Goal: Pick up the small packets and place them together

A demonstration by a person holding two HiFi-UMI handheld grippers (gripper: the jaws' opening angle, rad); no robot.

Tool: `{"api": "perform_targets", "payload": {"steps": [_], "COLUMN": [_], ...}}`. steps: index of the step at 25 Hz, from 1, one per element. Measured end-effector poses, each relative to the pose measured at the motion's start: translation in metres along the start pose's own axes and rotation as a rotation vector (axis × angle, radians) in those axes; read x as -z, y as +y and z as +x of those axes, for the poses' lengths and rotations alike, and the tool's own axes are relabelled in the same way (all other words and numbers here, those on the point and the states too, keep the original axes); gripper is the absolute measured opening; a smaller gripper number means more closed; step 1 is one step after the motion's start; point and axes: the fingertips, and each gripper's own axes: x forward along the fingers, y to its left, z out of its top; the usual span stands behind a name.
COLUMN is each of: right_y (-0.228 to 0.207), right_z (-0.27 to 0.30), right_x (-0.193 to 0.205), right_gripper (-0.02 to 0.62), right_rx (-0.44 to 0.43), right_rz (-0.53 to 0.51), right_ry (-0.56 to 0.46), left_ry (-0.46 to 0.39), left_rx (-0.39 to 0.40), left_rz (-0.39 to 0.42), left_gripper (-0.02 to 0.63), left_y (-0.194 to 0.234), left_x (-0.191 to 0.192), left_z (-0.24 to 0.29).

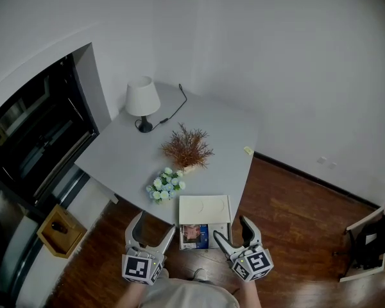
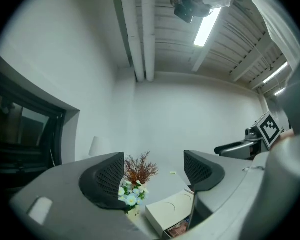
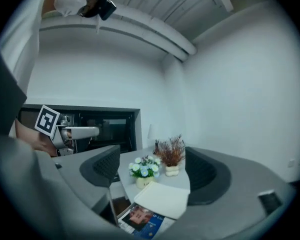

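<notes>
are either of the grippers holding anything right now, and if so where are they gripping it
Nothing is held. The left gripper and the right gripper both have their jaws wide apart with nothing between them.

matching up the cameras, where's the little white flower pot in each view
Head view: white flower pot just left of centre, lower half.
Left gripper view: bottom centre, beside the left jaw.
Right gripper view: centre, seen between the jaws.
Shared landmark: dried brown plant just behind it.

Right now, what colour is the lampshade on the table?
The lampshade is white; the head view shows it best.
</notes>
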Motion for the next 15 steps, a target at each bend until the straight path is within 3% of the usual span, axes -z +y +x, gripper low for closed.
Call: {"api": "perform_targets", "payload": {"steps": [4, 5, 6, 11, 15], "right_y": [0.003, 0.003, 0.005, 0.018, 0.022], "right_z": [0.018, 0.022, 0.026, 0.048, 0.059], "right_x": [0.075, 0.096, 0.118, 0.205, 0.258], "right_gripper": [0.403, 0.365, 0.312, 0.302, 0.302], "right_rx": [-0.092, -0.119, -0.148, -0.289, -0.320], "right_rz": [0.149, 0.197, 0.255, 0.585, 0.575], "right_ry": [0.222, 0.286, 0.347, 0.597, 0.801], "left_ry": [0.013, 0.018, 0.022, 0.040, 0.050], "left_rx": [-0.017, -0.019, -0.022, -0.035, -0.048], "left_rz": [-0.008, -0.005, -0.005, -0.007, -0.005], "left_gripper": [0.379, 0.379, 0.379, 0.379, 0.379], "left_y": [0.004, 0.005, 0.006, 0.012, 0.016], "left_x": [0.006, 0.007, 0.008, 0.014, 0.016], "left_z": [-0.004, -0.006, -0.007, -0.013, -0.019]}}
